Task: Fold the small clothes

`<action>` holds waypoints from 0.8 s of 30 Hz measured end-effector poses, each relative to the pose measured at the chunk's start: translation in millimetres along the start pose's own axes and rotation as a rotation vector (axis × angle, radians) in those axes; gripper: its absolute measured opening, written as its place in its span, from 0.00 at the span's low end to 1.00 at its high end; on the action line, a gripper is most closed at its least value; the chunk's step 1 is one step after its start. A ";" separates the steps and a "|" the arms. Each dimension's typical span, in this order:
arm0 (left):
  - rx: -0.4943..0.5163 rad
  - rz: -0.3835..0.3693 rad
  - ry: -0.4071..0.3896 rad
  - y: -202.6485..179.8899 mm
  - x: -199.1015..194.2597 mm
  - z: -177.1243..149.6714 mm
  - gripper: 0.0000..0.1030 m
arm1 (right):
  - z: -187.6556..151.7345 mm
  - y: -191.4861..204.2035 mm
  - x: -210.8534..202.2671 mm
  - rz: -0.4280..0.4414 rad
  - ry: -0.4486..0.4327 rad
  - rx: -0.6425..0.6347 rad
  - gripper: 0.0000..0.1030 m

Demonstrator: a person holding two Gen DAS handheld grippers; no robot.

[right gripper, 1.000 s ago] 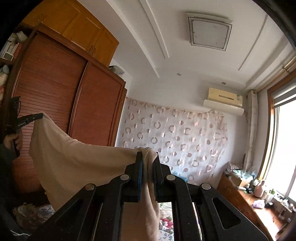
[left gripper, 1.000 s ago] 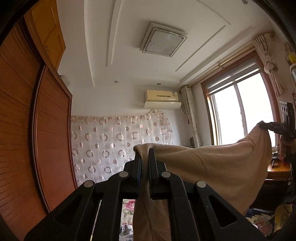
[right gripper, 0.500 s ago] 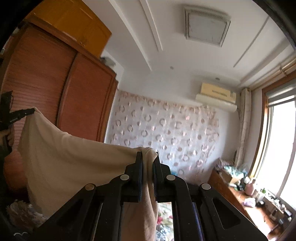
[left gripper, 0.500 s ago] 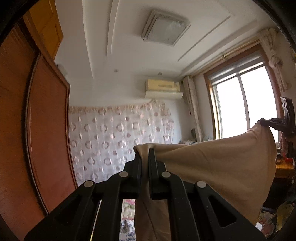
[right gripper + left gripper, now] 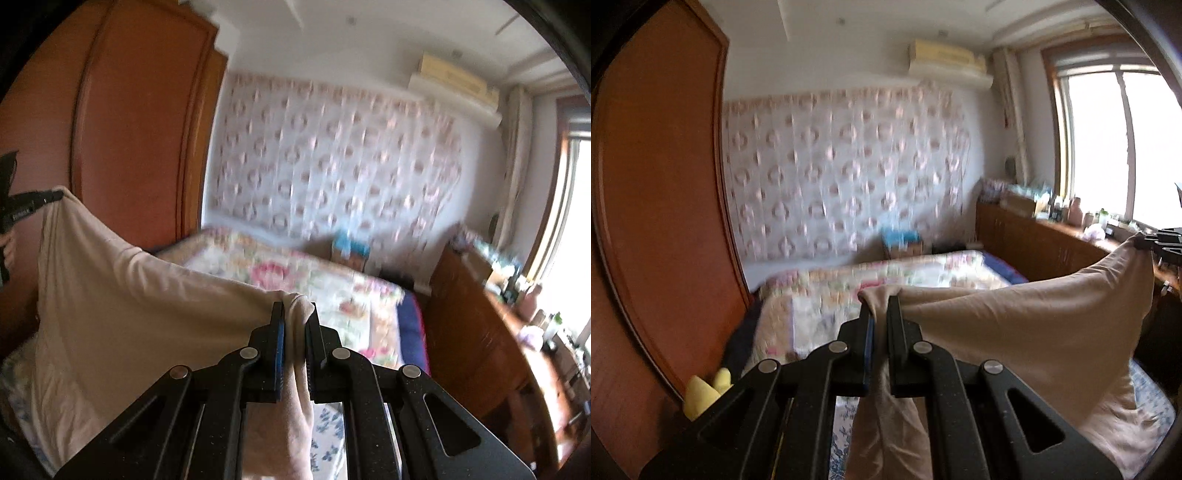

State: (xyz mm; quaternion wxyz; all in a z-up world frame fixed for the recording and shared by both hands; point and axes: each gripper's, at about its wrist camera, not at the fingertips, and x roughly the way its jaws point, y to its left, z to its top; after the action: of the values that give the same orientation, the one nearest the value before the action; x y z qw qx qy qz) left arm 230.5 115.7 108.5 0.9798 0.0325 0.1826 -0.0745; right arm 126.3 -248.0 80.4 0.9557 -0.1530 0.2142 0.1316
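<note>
A beige garment (image 5: 1034, 325) hangs stretched in the air between my two grippers. My left gripper (image 5: 881, 306) is shut on one corner of it, and the cloth runs to the right to my right gripper (image 5: 1161, 240), seen at the frame's edge. In the right wrist view my right gripper (image 5: 293, 306) is shut on the other corner of the beige garment (image 5: 129, 295), which runs left to my left gripper (image 5: 33, 201). The cloth's lower part hangs down toward the bed and touches it at the edges of the views.
A bed with a floral quilt (image 5: 886, 280) lies below and ahead. A tall wooden wardrobe (image 5: 657, 203) stands on the left. A wooden sideboard with bottles (image 5: 498, 321) runs under the window on the right. A yellow plush item (image 5: 701, 391) lies by the wardrobe.
Both grippers have tilted down from the ceiling toward the bed, still holding the garment stretched between them. The bed and sideboard have come into view. The views are motion-blurred.
</note>
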 end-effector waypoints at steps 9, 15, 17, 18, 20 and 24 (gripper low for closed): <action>-0.013 -0.004 0.129 -1.8 77.4 -37.7 0.06 | -19.0 9.2 127.0 0.005 0.161 0.024 0.09; -0.022 0.011 0.222 0.6 100.5 -54.1 0.10 | 2.5 1.3 163.3 0.030 0.244 0.067 0.10; -0.029 0.002 0.251 2.3 104.9 -61.2 0.14 | 13.7 -4.6 178.8 0.041 0.268 0.070 0.18; -0.035 -0.003 0.270 3.3 106.2 -65.6 0.25 | 13.7 -5.4 178.2 0.046 0.279 0.070 0.23; -0.054 -0.023 0.299 5.4 106.5 -76.1 0.42 | 13.3 -9.9 184.8 0.075 0.296 0.080 0.34; -0.050 -0.033 0.375 4.2 106.0 -97.6 0.49 | -7.2 -17.6 181.4 0.104 0.319 0.113 0.40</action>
State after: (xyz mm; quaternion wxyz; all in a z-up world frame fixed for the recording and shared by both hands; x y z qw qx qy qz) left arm 294.4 114.5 -20.7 0.9278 0.0182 0.3642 -0.0788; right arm 287.8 -232.9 -3.2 0.9085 -0.1069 0.3779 0.1428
